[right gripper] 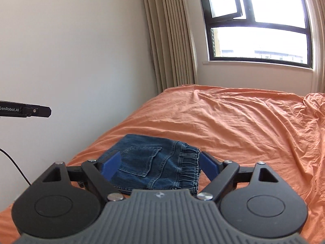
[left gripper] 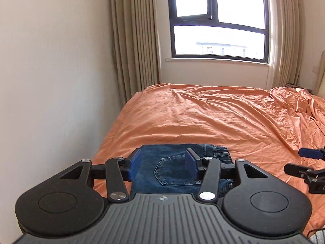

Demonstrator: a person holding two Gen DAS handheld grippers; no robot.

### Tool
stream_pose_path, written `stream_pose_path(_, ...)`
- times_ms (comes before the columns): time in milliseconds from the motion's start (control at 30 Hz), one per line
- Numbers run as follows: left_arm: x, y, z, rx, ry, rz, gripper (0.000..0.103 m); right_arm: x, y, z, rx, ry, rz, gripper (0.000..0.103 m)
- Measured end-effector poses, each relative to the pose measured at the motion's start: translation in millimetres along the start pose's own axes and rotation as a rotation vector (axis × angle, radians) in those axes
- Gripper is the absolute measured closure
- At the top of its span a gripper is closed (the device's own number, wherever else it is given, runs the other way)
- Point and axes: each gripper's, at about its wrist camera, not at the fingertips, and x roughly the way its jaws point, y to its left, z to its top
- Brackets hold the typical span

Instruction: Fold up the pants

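While both sets of jaws are held wide and empty, the folded jeans (right gripper: 154,166) are seen at twelve o'clock of the right gripper (right gripper: 160,164), nearer the left gripper (left gripper: 163,166).

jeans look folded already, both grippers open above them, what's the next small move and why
Probably draw both grippers back and stop. The blue denim pants lie as a compact folded bundle, back pocket up, on the orange bedsheet. The left gripper and right gripper are open and hold nothing.
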Motion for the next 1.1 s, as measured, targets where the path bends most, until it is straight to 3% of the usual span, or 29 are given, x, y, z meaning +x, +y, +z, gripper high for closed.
stream_pose_path(133,-43,6,17,-0.018,-0.007,0.007,0.042,-27,18,1,-0.031,-0.046,0.018,0.022)
stream_pose_path(300,-65,7,21,0.017,-0.032,0.094,0.036,-35,30,-10,-0.024,-0.044,-0.005,0.022)
stream_pose_path(467,-34,-7,-19,0.038,-0.001,0.118,0.023,-23,36,-36,-0.020,-0.016,-0.044,0.022)
stream_pose_path(600,0,-26,-65,0.027,0.019,0.180,0.023,-16,42,-60,-0.071,-0.007,-0.095,0.022)
stream_pose_path(800,38,-48,-121,-0.057,0.091,0.135,0.023,-4,43,-92,-0.104,0.010,-0.146,0.022)
stream_pose_path(1100,49,-54,-149,-0.093,0.139,0.164,0.023,14,39,-109,-0.100,0.044,-0.166,0.022)
